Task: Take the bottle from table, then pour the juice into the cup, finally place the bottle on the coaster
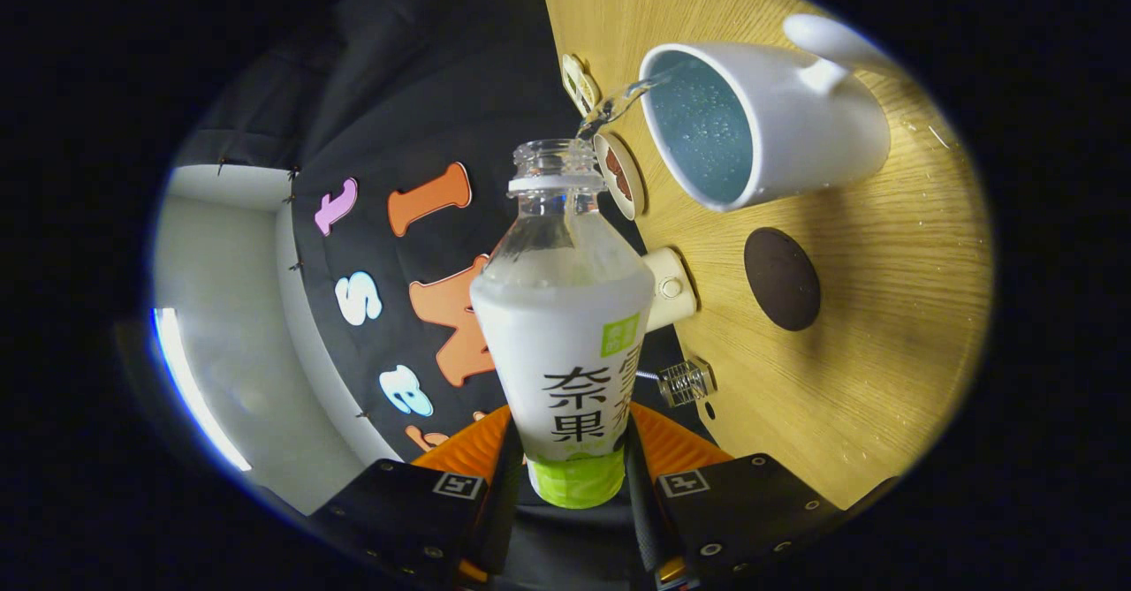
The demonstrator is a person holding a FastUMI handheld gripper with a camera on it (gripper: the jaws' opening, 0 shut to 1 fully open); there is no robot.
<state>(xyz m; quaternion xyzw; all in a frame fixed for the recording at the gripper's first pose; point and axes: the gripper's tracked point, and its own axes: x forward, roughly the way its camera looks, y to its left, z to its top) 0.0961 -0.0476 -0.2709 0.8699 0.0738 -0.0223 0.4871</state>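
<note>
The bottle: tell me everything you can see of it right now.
The bottle is clear plastic with a white and green printed sleeve, cap off, and pale liquid inside. It is tilted toward the white mug, and a thin clear stream runs from its open neck to the mug's rim. The tongs are shut on its lower body, one finger pressing each side. Beyond it lies the wooden table.

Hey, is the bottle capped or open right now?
Open: the bottle, gripped between both fingers, has no cap on its neck, and a stream runs from its mouth into the cup.
</note>
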